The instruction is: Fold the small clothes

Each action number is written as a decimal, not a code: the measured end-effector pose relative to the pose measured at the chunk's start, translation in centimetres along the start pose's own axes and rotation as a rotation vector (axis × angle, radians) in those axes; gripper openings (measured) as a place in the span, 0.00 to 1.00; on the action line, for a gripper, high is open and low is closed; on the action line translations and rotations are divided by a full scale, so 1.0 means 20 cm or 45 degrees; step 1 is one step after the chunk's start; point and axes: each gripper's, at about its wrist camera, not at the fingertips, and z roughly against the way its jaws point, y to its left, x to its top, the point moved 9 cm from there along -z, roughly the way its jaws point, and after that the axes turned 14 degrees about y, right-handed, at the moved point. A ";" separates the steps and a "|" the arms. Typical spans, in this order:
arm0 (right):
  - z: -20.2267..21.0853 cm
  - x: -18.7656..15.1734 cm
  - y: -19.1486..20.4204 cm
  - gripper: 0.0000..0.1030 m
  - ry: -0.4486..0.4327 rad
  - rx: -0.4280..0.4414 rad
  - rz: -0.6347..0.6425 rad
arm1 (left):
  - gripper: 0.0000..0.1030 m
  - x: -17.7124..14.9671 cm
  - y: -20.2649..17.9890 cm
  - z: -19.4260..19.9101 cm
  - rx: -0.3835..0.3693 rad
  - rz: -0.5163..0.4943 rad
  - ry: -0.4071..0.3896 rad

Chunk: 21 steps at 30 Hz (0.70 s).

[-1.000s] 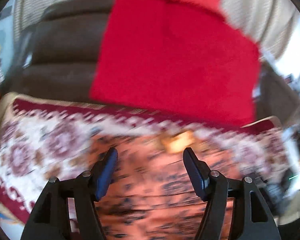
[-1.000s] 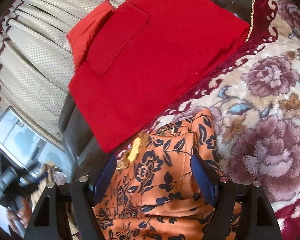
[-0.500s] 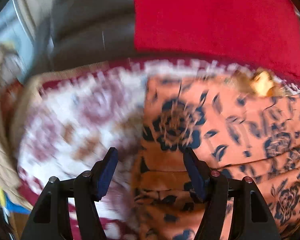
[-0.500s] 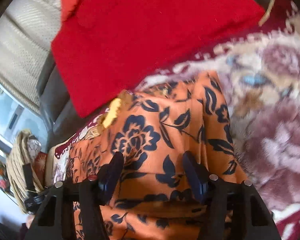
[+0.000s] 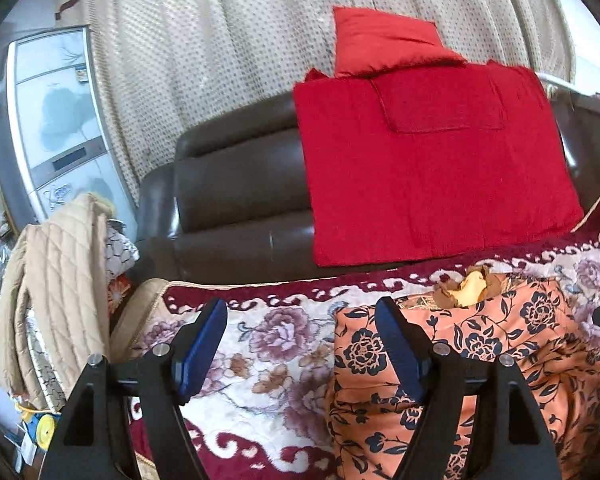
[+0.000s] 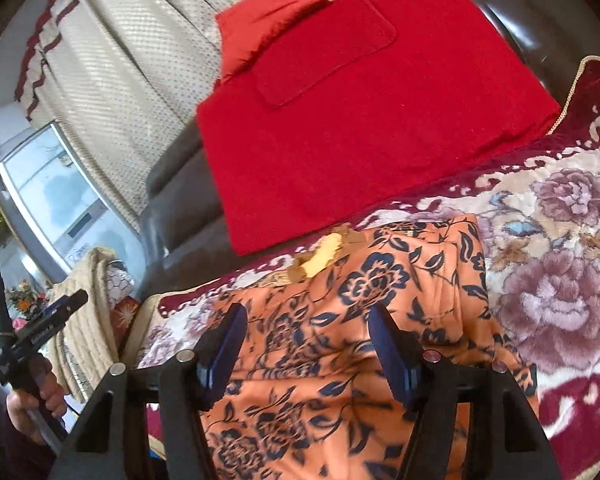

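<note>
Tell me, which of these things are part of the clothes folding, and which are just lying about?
Part of the job:
orange flowered garment
left tongs, opening, nothing between them
right tongs
floral blanket it lies on

Just lying about:
red cloth
red cushion
quilted beige cover
curtain

Left tool (image 5: 302, 350): jaws opening, nothing between the pads, tilted gently downward.
Right tool (image 6: 305, 346): jaws parted, nothing pinched, pitched steeply down.
Left hand (image 6: 34, 402): wrapped round handle, far left of right tool.
</note>
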 end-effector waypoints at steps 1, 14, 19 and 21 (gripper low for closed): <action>0.03 -0.02 0.02 0.66 -0.006 0.006 0.002 | 0.75 0.00 0.02 -0.01 0.007 0.010 0.003; 0.13 -0.04 0.23 0.66 -0.031 0.058 0.068 | 0.75 -0.19 0.61 0.19 0.168 0.310 -0.027; 0.08 -0.07 0.38 0.66 -0.015 0.083 0.136 | 0.75 -0.23 0.75 0.22 0.198 0.370 -0.039; 0.08 -0.07 0.41 0.66 -0.012 0.086 0.153 | 0.75 -0.24 0.78 0.23 0.201 0.382 -0.044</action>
